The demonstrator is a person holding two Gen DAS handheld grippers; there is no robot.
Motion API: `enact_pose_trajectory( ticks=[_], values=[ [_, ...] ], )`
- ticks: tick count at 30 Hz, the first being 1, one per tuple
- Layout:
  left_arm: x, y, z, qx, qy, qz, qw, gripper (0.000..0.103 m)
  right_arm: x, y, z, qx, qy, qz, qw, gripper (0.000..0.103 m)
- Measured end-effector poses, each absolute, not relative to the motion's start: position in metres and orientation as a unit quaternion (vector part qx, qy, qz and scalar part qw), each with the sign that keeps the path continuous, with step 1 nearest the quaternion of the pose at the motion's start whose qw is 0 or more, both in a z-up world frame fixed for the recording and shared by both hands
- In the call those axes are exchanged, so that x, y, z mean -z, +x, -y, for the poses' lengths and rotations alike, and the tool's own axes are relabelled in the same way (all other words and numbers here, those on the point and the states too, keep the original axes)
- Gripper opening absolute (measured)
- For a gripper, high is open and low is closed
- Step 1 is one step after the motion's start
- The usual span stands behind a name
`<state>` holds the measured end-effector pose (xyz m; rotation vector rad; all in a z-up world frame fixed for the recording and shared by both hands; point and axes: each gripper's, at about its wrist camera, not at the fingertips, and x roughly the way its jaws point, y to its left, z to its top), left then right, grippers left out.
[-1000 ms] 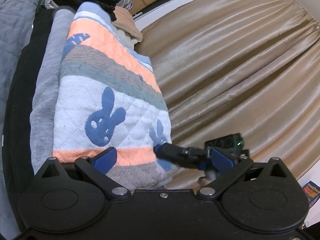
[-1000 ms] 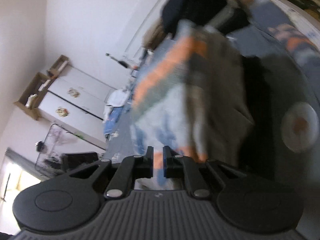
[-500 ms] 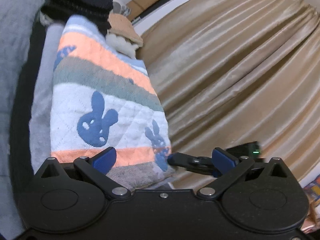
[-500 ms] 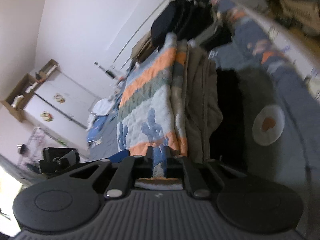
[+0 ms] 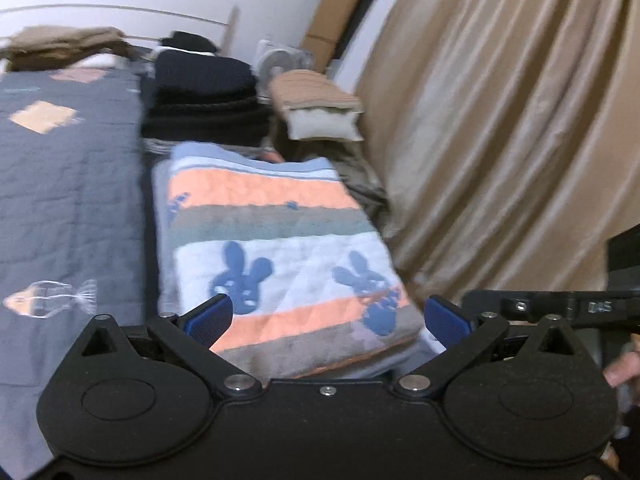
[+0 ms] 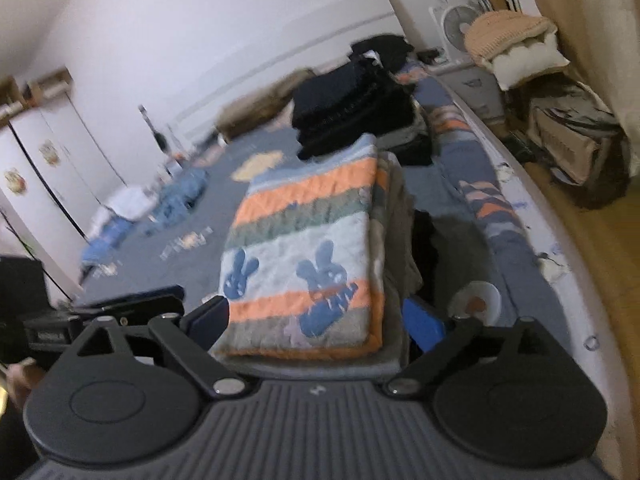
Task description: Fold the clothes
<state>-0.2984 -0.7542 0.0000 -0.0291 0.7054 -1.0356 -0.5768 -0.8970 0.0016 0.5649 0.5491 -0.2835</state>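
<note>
Beige curtains [image 5: 500, 128] close off one side of the room, and beside them a bed under a dark blue quilt [image 5: 68, 184] carries everything we work on. Our folded garment, the striped rabbit-print piece [image 5: 276, 256], lies flat as a neat rectangle on top of a stack of other folded clothes [image 6: 394, 240], near the bed's edge; a pile of dark folded clothes [image 5: 204, 100] sits just behind it. We judge it was laid there so the finished pieces build one tidy stack, which suggests this fold is done.

Our left claw [image 5: 326, 318] is spread wide, its blue pads to either side of the garment's near edge with nothing between them. Our right claw [image 6: 320, 320] is opening, and in its view the pads stand apart, pressing on no cloth; the near end of the stack only shows in the gap.

From the left wrist we see the curtains, a tan cushion on a white pillow [image 5: 320, 108], and the other tool at the right edge. From the right wrist we see what the left misses: white cupboards [image 6: 48, 168], a heap of blue and white laundry [image 6: 152, 204] further across the bed, a fan [image 6: 460, 20], a bag [image 6: 572, 136] on the wooden floor, and the grey and black layers under the garment.
</note>
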Motion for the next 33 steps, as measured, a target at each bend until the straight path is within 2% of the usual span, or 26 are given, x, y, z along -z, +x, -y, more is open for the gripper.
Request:
enact_pose_trajectory(
  ticks=[11, 22, 33],
  values=[
    [-0.027, -0.320, 0.740, 0.416, 0.042, -0.343, 0.841, 0.103, -0.027, -0.586, 0.864, 0.184, 0.246, -0.286, 0.908, 0.093],
    [-0.056, -0.355, 0.728, 0.421, 0.096, -0.329, 0.840, 0.103, -0.043, -0.594, 0.837, 0.197, 0.215, -0.302, 0.908, 0.093],
    [-0.062, -0.376, 0.717, 0.406, 0.135, -0.337, 0.839, 0.103, -0.055, -0.599, 0.815, 0.183, 0.200, -0.330, 0.904, 0.093]
  ],
)
